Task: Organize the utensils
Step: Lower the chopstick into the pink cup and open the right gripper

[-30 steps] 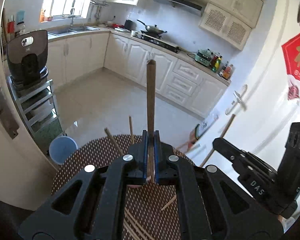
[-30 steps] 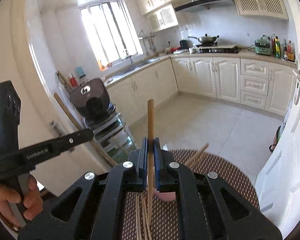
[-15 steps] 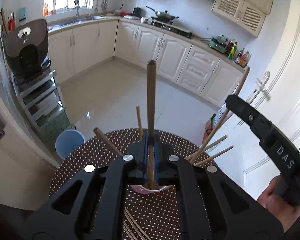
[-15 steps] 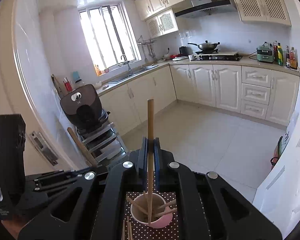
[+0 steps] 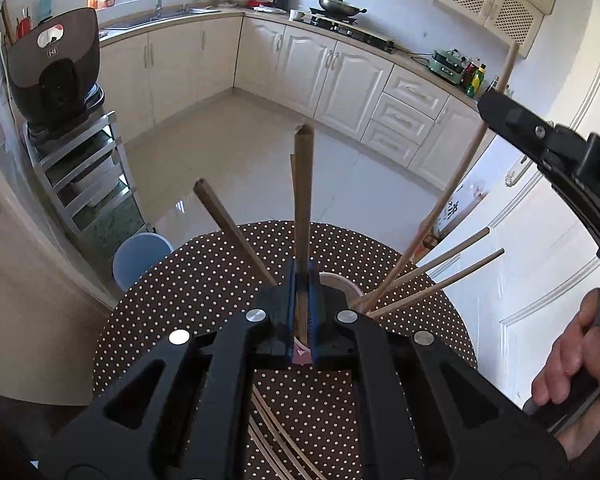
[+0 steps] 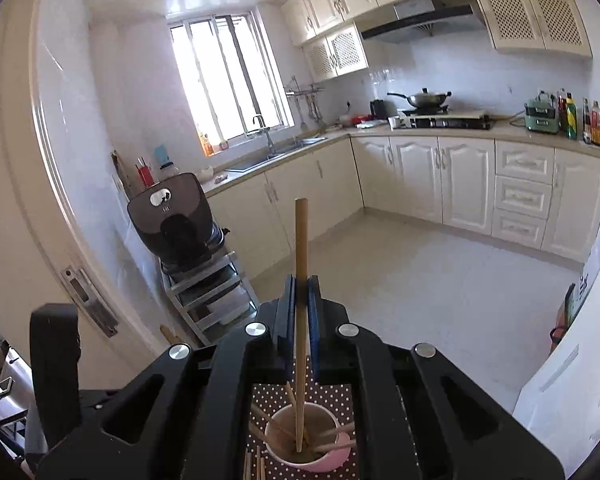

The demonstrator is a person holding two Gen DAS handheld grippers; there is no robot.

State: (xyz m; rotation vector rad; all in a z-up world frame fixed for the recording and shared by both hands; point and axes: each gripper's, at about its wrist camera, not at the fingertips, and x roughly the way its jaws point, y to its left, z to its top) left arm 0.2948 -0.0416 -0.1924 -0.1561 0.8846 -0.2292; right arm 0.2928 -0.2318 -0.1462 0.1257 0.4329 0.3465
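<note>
My left gripper (image 5: 303, 276) is shut on a dark brown chopstick (image 5: 303, 200) that stands up between its jaws. Right beneath it sits the pink cup (image 5: 342, 282), with several chopsticks leaning out of it. That dark stick's lower end is hidden by the jaws. My right gripper (image 6: 302, 292) is shut on a light wooden chopstick (image 6: 300, 256), whose lower end reaches into the cup (image 6: 332, 462). In the left wrist view, the right gripper (image 5: 500, 108) comes in from the upper right with its light chopstick (image 5: 456, 176) slanting down to the cup.
The cup stands on a round table with a brown polka-dot cloth (image 5: 204, 280). Loose chopsticks (image 5: 276, 440) lie on the cloth near me. A person's hand (image 5: 568, 364) holds the right gripper's handle. A blue bin (image 5: 140, 256) and a metal rack (image 5: 80, 176) stand beyond the table's left edge.
The left gripper has sunk toward the cup and tilted further down with its dark chopstick. The right gripper has shifted so its chopstick's lower end now stands inside the cup.
</note>
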